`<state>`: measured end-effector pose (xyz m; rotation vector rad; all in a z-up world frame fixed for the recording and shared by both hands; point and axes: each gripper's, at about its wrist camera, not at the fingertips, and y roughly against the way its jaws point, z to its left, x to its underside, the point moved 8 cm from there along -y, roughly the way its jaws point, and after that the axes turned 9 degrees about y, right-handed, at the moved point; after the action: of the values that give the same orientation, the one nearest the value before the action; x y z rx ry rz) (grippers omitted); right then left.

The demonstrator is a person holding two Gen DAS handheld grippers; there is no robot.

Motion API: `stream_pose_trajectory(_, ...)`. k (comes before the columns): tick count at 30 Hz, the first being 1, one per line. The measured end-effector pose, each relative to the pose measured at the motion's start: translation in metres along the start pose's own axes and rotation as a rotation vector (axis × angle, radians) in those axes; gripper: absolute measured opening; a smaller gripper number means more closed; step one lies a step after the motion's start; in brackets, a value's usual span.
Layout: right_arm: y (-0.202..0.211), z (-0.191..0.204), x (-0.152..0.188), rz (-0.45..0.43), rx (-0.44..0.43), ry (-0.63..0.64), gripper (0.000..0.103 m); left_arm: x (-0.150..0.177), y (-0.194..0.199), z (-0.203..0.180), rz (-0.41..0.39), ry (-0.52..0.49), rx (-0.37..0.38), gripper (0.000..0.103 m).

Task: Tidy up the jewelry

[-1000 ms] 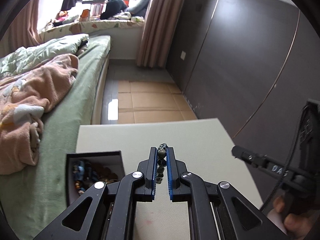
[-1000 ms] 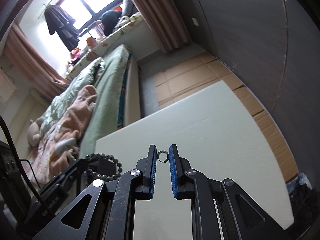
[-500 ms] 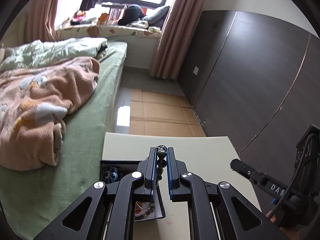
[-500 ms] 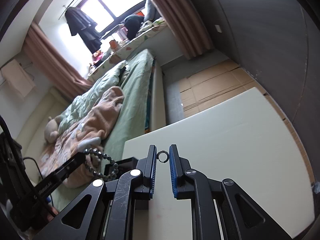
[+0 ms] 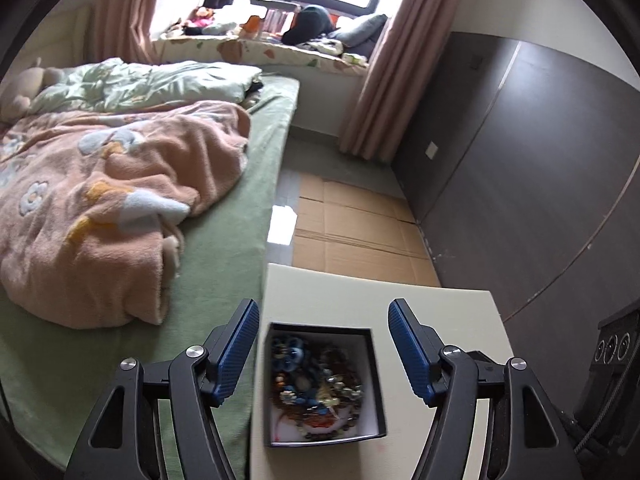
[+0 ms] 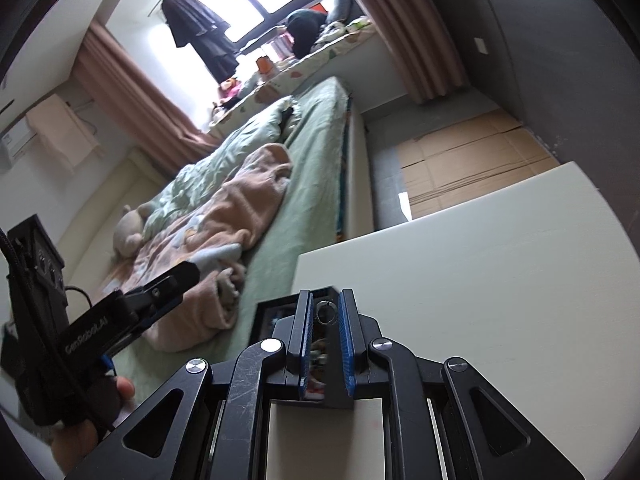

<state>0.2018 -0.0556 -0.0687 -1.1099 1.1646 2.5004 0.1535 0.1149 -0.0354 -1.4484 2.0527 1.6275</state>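
A black jewelry box [image 5: 372, 364] with a white lining stands on the cream table [image 5: 432, 312], full of mixed beads and trinkets [image 5: 316, 388]. My left gripper [image 5: 323, 320] is open and empty, its jaws wide apart above the box. My right gripper [image 6: 325, 312] is shut on a small silver ring [image 6: 326, 312] and hovers over the box [image 6: 272, 312], which its fingers mostly hide. The left gripper's finger [image 6: 168, 284] shows at the left of the right wrist view.
A green bed [image 5: 224, 280] with a pink blanket [image 5: 120, 200] runs along the table's left edge. Cardboard sheets [image 5: 360, 232] cover the floor beyond the table. A dark wardrobe wall [image 5: 540, 160] stands on the right.
My left gripper has opened wide and the bead bracelet it held is gone from its jaws. Both grippers have moved left over the box. The right still holds the ring.
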Motion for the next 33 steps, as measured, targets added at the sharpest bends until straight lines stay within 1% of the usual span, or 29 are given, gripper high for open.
stream_pose_trajectory(6,-0.016,0.022,0.008,0.032,-0.039,0.028,0.014,-0.007,0.004,0.019,-0.002,0.025,-0.011,0.068)
stream_pose_trajectory(10,-0.028,0.033,0.015,0.065,-0.076,0.027,0.014,-0.006,0.004,0.028,0.009,0.029,-0.015,0.068)
stream_pose_trajectory(14,-0.037,0.041,0.025,0.103,-0.095,0.032,0.015,-0.004,0.004,0.038,0.018,0.036,-0.028,0.068)
stream_pose_trajectory(16,-0.043,0.044,0.03,0.143,-0.116,0.031,0.027,-0.003,0.005,0.039,0.019,0.03,-0.031,0.068)
stream_pose_trajectory(17,-0.044,0.044,0.03,0.15,-0.121,0.029,0.042,-0.002,0.005,0.039,0.021,0.024,-0.032,0.068)
stream_pose_trajectory(18,-0.043,0.043,0.03,0.145,-0.118,0.028,0.053,0.0,0.005,0.039,0.024,0.02,-0.033,0.068)
stream_pose_trajectory(19,-0.041,0.041,0.03,0.135,-0.106,0.027,0.056,0.001,0.006,0.039,0.028,0.014,-0.032,0.068)
stream_pose_trajectory(22,-0.033,0.034,0.029,0.132,-0.082,0.023,0.057,0.005,0.008,0.036,0.037,0.005,-0.029,0.068)
stream_pose_trajectory(24,-0.025,0.029,0.029,0.13,-0.059,0.026,0.057,0.009,0.011,0.033,0.04,-0.004,-0.025,0.074)
stream_pose_trajectory(25,-0.023,0.027,0.029,0.131,-0.047,0.03,0.059,0.01,0.011,0.032,0.04,-0.008,-0.023,0.081)
stream_pose_trajectory(26,-0.019,0.024,0.029,0.133,-0.031,0.033,0.064,0.013,0.013,0.029,0.037,-0.019,-0.02,0.084)
stream_pose_trajectory(27,-0.015,0.02,0.03,0.133,-0.02,0.033,0.07,0.015,0.015,0.026,0.036,-0.028,-0.019,0.085)
stream_pose_trajectory(30,-0.001,0.011,0.03,0.131,0.015,0.036,0.079,0.024,0.019,0.017,0.037,-0.063,-0.017,0.09)
stream_pose_trajectory(32,0.007,0.007,0.031,0.133,0.035,0.044,0.08,0.029,0.02,0.011,0.037,-0.085,-0.014,0.096)
stream_pose_trajectory(33,0.01,0.005,0.032,0.135,0.042,0.046,0.081,0.034,0.022,0.006,0.041,-0.112,-0.01,0.096)
